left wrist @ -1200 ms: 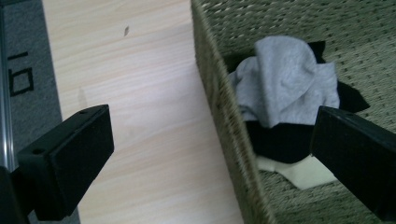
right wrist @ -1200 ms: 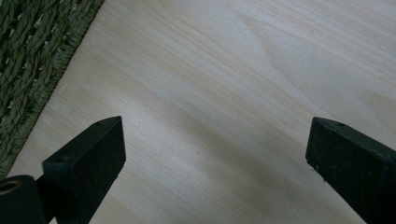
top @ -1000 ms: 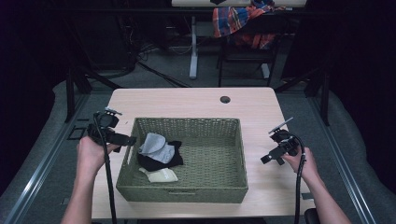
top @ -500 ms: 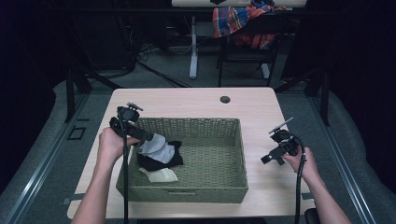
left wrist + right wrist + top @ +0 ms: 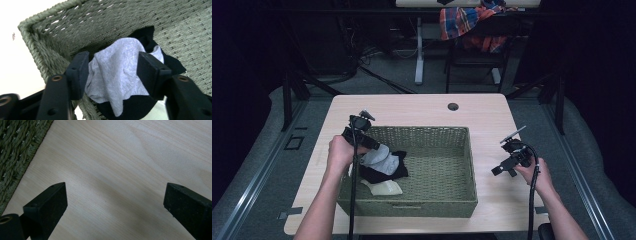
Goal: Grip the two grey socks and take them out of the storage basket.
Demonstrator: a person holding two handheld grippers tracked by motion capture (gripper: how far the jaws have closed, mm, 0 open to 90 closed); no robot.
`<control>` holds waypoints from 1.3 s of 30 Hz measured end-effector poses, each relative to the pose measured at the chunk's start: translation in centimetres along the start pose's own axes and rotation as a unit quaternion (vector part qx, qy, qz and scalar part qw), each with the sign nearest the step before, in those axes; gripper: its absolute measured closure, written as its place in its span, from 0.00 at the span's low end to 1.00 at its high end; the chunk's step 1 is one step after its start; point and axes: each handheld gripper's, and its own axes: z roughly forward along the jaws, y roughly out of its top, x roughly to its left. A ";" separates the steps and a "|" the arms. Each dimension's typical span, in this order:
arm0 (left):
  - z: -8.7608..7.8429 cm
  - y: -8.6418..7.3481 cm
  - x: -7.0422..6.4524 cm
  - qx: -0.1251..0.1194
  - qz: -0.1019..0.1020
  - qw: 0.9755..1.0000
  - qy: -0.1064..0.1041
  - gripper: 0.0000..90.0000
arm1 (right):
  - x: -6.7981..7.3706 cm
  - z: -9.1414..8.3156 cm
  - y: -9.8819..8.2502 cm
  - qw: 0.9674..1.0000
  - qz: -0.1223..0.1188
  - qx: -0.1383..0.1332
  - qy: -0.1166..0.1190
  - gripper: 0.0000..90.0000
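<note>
A green woven basket [image 5: 427, 131] stands mid-table and holds a grey cloth [image 5: 379, 156] on top of a black cloth [image 5: 387, 174], with a cream piece [image 5: 384, 188] beside them. My left gripper [image 5: 374, 146] reaches over the basket's left wall into its near-left corner. In the left gripper view its jaws have just been closing and straddle the grey cloth [image 5: 117, 72], which lies between the pads and runs on behind the right one; I see no pinch. My right gripper [image 5: 498, 170] hovers open over bare wood [image 5: 115, 170] to the right of the basket.
The basket's right half [image 5: 442, 165] holds nothing. A round cable hole [image 5: 453, 106] sits near the table's far edge. Beyond the table stand a chair with a plaid cloth [image 5: 472, 22] and a desk leg [image 5: 418, 50]. In the right gripper view, the basket wall [image 5: 15, 150] is at its left.
My left hand has moved right and down from outside the basket's left wall into the basket, and its jaws have narrowed around the grey cloth. The right hand has stayed put.
</note>
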 end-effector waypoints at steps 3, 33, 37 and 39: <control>0.4 0.0 0.1 0.003 -0.006 1.000 0.003 0.54 | 0.0 0.0 0.0 1.000 0.002 -0.003 0.000 0.05; -1.8 -0.1 -1.4 -0.014 0.043 0.999 0.003 0.95 | -0.1 -0.3 0.0 1.000 -0.012 0.010 -0.001 0.06; -2.8 -0.1 -1.2 -0.025 0.042 0.999 -0.001 0.95 | -0.1 -0.3 -0.1 1.000 -0.002 0.002 -0.001 0.05; -3.0 -0.1 -1.2 -0.030 0.040 0.999 -0.003 0.95 | -0.2 -0.4 0.0 1.000 -0.007 0.008 -0.002 0.05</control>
